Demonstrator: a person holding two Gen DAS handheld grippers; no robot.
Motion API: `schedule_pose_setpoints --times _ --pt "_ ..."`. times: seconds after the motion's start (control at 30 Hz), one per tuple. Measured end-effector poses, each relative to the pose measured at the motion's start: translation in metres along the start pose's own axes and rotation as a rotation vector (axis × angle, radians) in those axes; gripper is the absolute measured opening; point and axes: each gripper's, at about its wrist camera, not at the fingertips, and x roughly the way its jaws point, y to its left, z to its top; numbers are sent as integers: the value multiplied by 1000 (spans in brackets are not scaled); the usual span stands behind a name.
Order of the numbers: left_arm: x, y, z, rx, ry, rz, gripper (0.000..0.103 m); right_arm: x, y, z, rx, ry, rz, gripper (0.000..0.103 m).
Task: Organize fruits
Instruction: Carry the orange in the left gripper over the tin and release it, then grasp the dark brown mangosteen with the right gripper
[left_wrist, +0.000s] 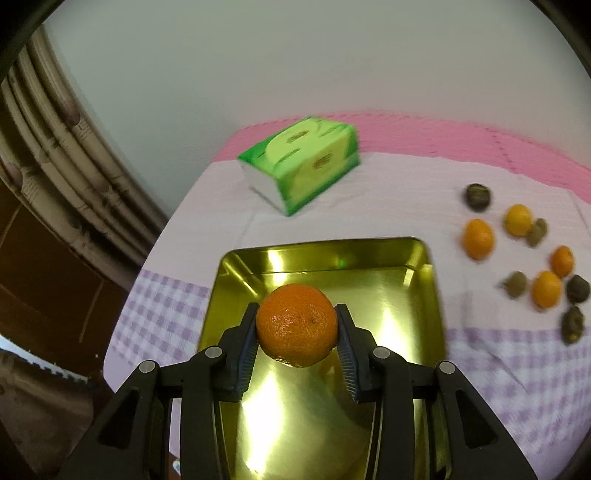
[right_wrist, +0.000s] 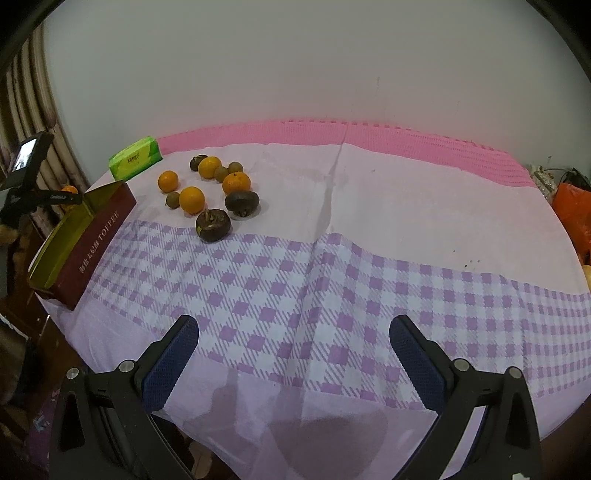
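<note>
Clamped between the left gripper's (left_wrist: 297, 328) pads, an orange (left_wrist: 297, 324) hangs over the empty gold tin (left_wrist: 428, 295), where letting go too high could bounce it out, while the right gripper (right_wrist: 293, 345) gapes empty over the cloth (right_wrist: 369, 221).

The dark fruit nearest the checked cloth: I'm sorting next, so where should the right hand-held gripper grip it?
Grip the dark fruit across its round middle, from above; its stem end faces up, and another dark fruit sits close behind.
</note>
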Motion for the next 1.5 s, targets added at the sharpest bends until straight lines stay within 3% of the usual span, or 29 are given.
schedule_pose_setpoints --times 0.2,0.47,0.63,0.7,0.77,1.07,1.17,1.27,1.4,1.5 --pt "37 15 13 -9 69 49 40 4 0 -3 1 16 1 103" --pt "71 27 20 -21 136 47 41 10 -1 -4 5 34 3 103" --pt "74 22 20 13 107 82 43 9 1 -2 8 37 20 103" --pt "70 23 20 20 80 88 51 8 4 1 -4 29 30 103" --pt "61 26 21 13 51 75 62 6 10 5 -27 22 43 103" --pt "-50 17 -11 -87 -103 -113 73 18 40 41 -47 3 253 103" --pt "-82 11 -36 -121 -79 -183 76 28 50 56 -78 -25 260 101" --pt "-108 7 -61 -176 -63 -269 76 48 57 69 -73 0 281 90" --pt "-133 6 -92 -232 -84 -259 76 73 66 76 -78 34 260 77" --pt "-139 7 -102 -250 -90 -238 76 90 73 79 -79 54 256 76"
